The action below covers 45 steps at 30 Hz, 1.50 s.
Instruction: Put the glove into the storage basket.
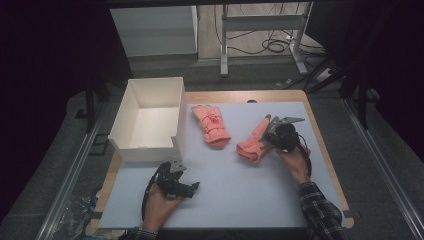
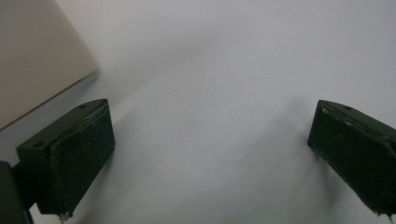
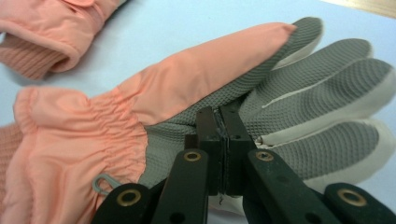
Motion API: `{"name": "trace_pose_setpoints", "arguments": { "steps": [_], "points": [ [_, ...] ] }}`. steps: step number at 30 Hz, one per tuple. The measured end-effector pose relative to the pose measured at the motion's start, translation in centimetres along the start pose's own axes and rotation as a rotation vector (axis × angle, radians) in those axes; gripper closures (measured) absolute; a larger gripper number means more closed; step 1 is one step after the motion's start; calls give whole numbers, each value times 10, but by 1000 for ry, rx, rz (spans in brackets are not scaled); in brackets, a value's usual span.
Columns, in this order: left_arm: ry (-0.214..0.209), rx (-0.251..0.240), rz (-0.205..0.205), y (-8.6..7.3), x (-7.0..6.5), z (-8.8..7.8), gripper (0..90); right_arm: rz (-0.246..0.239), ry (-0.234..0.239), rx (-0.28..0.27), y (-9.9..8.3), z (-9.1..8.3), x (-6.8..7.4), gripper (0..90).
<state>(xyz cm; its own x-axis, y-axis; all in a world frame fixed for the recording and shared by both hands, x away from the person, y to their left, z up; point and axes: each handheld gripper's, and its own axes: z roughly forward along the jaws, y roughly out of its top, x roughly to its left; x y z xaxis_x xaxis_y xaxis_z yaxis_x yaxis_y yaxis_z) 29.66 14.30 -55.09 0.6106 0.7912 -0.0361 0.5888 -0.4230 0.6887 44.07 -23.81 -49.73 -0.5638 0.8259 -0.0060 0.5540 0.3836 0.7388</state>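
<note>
Toward the right edge of the desk (image 1: 220, 200), the right gripper (image 3: 223, 122) has its fingers (image 3: 208, 125) pressed together on the grey textured palm of a pink glove (image 3: 187, 79), pinching a fold of the fabric just beside the elastic wrist. This glove lies palm up, cuff toward the desk's centre. A second pink glove (image 1: 211, 125) rests apart from it, just right of the white box (image 1: 148, 150) that stands at the far left corner. Near the front edge, the left gripper (image 2: 205, 154) hovers over bare desk with its fingers (image 2: 79, 154) wide apart, holding nothing. The step in hand appears to be the grasp of the first glove. The next move likely calls for a lift that keeps the pinch firm, then a carry leftward over the box's wall.
</note>
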Motion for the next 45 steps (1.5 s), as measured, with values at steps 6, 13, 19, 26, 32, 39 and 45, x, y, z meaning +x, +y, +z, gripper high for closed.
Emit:
{"name": "trace_pose_setpoints", "arguments": {
  "steps": [6,13,19,26,32,39,45],
  "points": [
    [0,0,0,0,0,0,4,-20,45,-20,-1,-12,1,886],
    [0,0,0,0,0,0,4,-29,104,-42,0,-27,6,887],
    [-1,2,1,0,0,0,4,-28,180,-64,0,-39,15,887],
    [-1,2,1,0,0,0,4,-31,276,-82,2,-47,32,887],
    [0,2,1,0,0,0,4,-74,355,-70,2,-47,52,887],
    [-1,1,1,0,0,0,4,-131,455,-24,-4,-35,74,887],
    [1,1,0,0,0,0,4,-142,478,13,-13,-24,76,886]
  ]
}}
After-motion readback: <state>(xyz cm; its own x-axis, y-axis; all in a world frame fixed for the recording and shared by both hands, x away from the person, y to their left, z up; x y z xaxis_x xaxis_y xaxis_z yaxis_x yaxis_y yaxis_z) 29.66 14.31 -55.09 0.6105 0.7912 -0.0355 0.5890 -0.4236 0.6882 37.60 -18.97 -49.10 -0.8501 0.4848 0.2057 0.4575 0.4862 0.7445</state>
